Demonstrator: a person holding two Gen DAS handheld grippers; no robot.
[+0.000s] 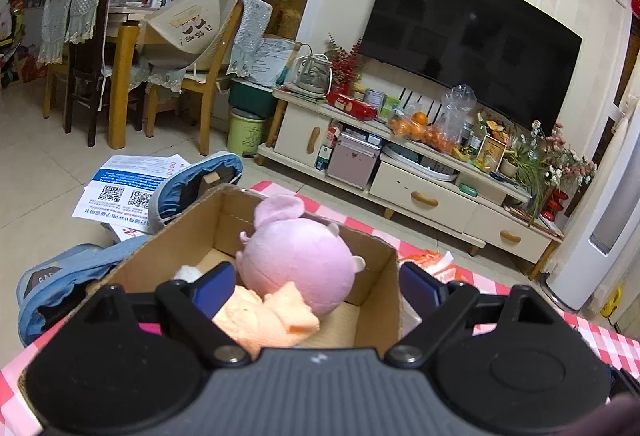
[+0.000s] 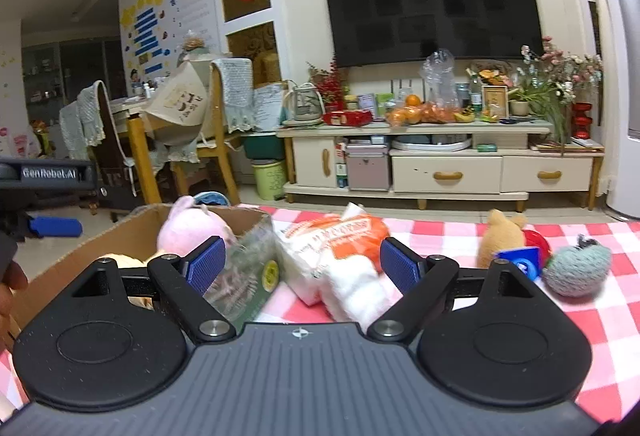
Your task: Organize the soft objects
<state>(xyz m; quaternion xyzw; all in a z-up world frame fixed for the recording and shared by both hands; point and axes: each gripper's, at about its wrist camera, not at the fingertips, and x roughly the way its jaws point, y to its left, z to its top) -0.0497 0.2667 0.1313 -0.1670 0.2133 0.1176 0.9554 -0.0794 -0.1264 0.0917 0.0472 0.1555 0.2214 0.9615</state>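
Over the cardboard box [image 1: 372, 300] hangs the left gripper [image 1: 316, 284], jaws wide and empty, a pink plush [image 1: 300, 268] and peach toy [image 1: 264, 320] lying inside. Just right of the box, the right gripper [image 2: 302, 264] spreads wide around an orange-and-white packet [image 2: 340, 256], pads apparently clear; it's the nearer hand. Further right of the box wait a tan plush [image 2: 502, 236] and grey knitted ball [image 2: 578, 270], with open checked cloth [image 2: 600, 316] around them.

The left gripper [image 1: 316, 286] and right gripper [image 2: 303, 264] are showing ribbed grey bodies. Each is wearing 2 black arms, silver screws and blue ridged pads [image 2: 208, 266].
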